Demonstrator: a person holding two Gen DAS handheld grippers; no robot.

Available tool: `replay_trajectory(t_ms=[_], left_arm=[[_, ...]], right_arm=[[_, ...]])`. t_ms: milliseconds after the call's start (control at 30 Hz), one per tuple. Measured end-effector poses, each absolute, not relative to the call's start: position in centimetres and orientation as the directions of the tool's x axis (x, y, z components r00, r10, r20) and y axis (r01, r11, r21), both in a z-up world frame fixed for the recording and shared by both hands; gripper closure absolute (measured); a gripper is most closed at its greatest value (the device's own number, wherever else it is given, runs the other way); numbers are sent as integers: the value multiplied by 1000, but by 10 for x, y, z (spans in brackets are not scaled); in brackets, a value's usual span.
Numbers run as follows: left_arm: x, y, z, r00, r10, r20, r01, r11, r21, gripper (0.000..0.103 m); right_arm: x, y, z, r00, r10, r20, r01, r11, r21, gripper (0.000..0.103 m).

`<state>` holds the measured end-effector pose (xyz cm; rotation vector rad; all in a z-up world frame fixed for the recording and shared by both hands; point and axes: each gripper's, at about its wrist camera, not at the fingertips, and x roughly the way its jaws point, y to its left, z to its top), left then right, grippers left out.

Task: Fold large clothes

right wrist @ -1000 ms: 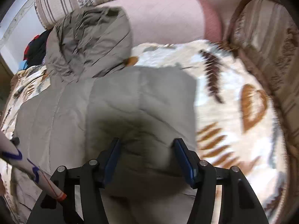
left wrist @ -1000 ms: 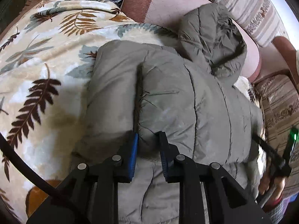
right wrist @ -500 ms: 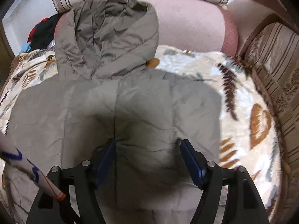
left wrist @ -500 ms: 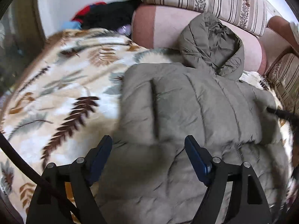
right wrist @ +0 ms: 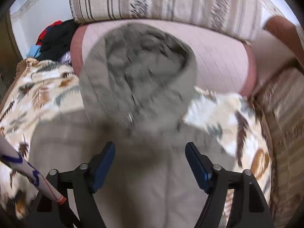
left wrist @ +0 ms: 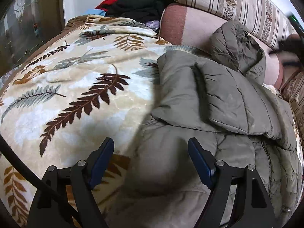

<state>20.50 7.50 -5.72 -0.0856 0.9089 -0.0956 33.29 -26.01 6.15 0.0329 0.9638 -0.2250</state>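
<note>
One heap of dark and red clothes (left wrist: 136, 5) at far end of sofa, beside pink bolster (left wrist: 190, 28) and striped cushion (left wrist: 237, 5). Leaf-print blanket (left wrist: 76, 79) covers seat. Olive puffer jacket (left wrist: 218, 98) lies on blanket, sleeve folded across chest, hood (right wrist: 140, 62) up against bolster. Left gripper (left wrist: 151, 159) spread wide over hem, pinching nothing. Right gripper (right wrist: 150, 161) jaws opening, empty, above jacket; view blurred.
</note>
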Motion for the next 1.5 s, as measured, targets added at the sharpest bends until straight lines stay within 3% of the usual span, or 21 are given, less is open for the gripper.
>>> replay_trajectory(t_ms=[267,567,633,667,700,800,1200,1333,1500], left_arm=[[211,73,-69,565,-193,-802,100,981,-166,24],[222,80,-84,506,-230,-831,61,971,-232,16],[222,78,-84,510,-222,-831,63,973,-221,15],[222,77,-84,510,-218,-832,64,974,-216,15],[221,77,-84,510,-214,-833,65,975,-211,15],[221,77,-84,509,-211,-835,61,976,-210,15],[205,82,-65,541,-221,-811,76,974,-215,15],[200,89,-60,569,-216,-793,62,973,-221,15],[200,92,-61,581,-193,-791,37,977,-212,15]], right_arm=[[466,-251,97,616,-185,-766,322,946,30,15],[548,-264,57,560,-228,-797,424,905,39,18],[546,-271,47,558,-192,-807,429,899,84,50],[544,-274,43,552,-150,-820,418,901,117,82],[541,-275,41,551,-132,-824,409,903,129,88],[513,-265,54,581,-155,-799,366,927,87,92],[339,-203,117,640,-130,-757,230,973,27,95],[260,-176,110,654,-101,-749,182,983,26,95],[185,-147,55,626,-46,-779,160,985,70,95]])
